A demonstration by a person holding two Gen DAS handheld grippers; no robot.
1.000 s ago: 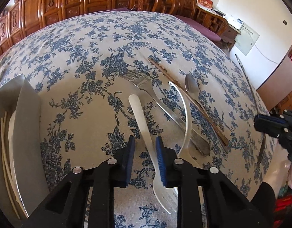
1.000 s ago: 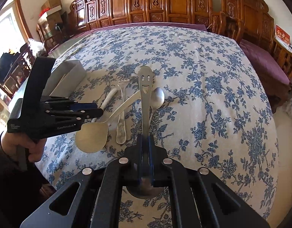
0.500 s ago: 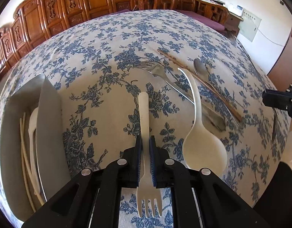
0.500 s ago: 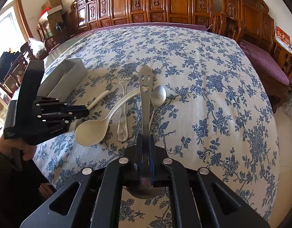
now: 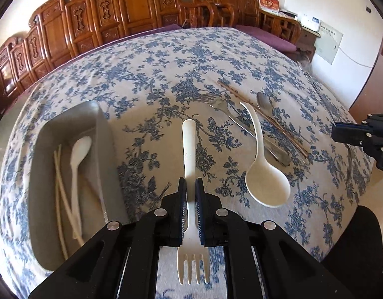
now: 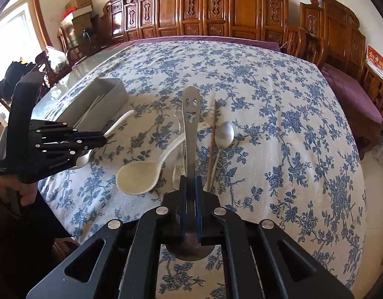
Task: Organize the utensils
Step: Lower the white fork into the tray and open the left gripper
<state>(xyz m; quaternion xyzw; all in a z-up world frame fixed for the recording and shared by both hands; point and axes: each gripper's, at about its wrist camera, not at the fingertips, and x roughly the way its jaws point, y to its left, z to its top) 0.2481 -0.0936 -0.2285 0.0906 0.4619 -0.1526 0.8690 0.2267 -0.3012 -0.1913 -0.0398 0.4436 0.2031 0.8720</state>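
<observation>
Two utensils in hand. Left gripper (image 5: 191, 199) pinches white plastic fork (image 5: 190, 164) mid-handle above the tablecloth, beside grey tray (image 5: 101, 134); likely light, slightly flexible. Right gripper (image 6: 190, 196) clamps steel spoon (image 6: 190, 124) near its bowl; likely stiff, slippery.

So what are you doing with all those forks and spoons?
A person is sorting utensils with a gripper in each hand. The left gripper is shut on a white plastic fork, held above the flowered tablecloth beside the grey tray, which already holds a white spoon and pale chopsticks. The right gripper is shut on a metal spoon with a smiley-face handle. A big white spoon, a metal fork, a small metal spoon and brown chopsticks lie on the cloth.
</observation>
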